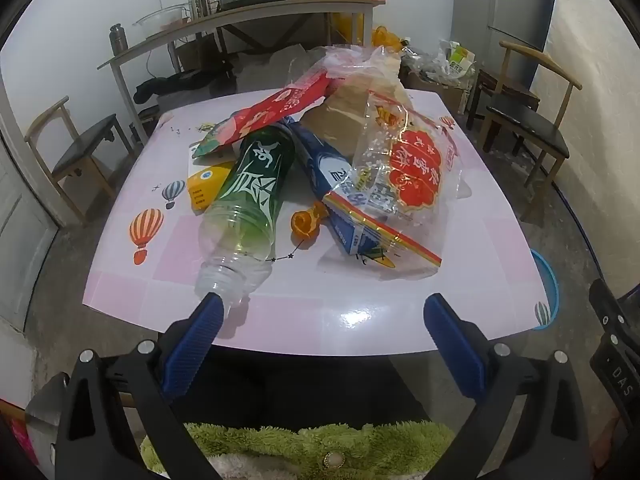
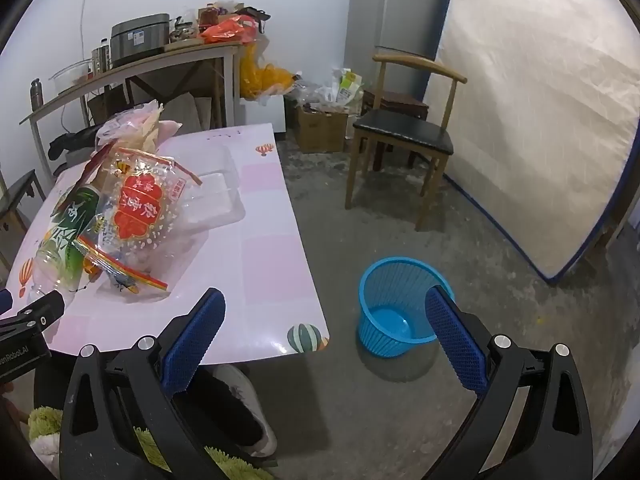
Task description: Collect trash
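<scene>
Left gripper (image 1: 324, 312), black frame with blue ribbed pads, hangs wide apart over the near edge of the glossy pink table with hot-air-balloon prints (image 1: 120, 276), nothing between the pads. Its left pad sits right at the open mouth of the clear plastic bottle with a green label (image 1: 248, 208); whether they touch, I cannot tell. That bottle lies on its side, neck toward the camera, at the front of a trash pile. Beside it, a small curl of orange peel (image 1: 305, 222), then a blue carton (image 1: 340, 196) lying under a clear crinkled plastic bag with a red printed emblem (image 1: 412, 168). Behind the bottle, a yellow box (image 1: 206, 192) and a long red snack wrapper (image 1: 280, 108) slanting across the heap.

Over to the right gripper (image 2: 325, 314): same build, also spread wide and holding nothing, hovering off the table's corner above the grey floor. Just past its right pad stands the round blue plastic mesh wastebasket (image 2: 394, 304), on the floor near the table corner and empty inside. Further back, a wooden chair with a black seat (image 2: 404, 136) and a grey refrigerator (image 2: 396, 24).
</scene>
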A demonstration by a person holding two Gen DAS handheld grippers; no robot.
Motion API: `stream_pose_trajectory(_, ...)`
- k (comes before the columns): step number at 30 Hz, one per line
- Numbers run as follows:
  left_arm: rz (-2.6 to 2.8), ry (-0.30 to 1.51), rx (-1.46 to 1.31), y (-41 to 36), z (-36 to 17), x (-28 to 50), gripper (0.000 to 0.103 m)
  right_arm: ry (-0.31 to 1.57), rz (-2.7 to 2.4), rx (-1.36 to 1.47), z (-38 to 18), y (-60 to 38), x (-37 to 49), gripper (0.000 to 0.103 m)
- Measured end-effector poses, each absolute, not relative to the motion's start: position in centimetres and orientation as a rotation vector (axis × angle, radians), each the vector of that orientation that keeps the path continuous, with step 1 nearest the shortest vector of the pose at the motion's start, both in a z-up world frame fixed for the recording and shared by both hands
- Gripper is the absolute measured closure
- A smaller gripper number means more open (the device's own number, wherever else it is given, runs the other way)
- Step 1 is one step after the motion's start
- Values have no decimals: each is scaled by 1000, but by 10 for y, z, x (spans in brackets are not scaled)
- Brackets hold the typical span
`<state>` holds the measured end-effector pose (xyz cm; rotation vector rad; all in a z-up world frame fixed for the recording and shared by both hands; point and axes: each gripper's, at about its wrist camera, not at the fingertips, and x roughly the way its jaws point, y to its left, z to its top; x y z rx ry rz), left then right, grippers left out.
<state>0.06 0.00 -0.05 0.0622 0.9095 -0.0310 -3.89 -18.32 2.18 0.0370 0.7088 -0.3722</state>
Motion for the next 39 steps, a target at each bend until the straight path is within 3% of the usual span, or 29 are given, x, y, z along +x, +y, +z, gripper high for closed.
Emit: stream_pose_trajectory(39,-27,897,33,11,1,1,4,702,-369,27,26,-180,-41,7)
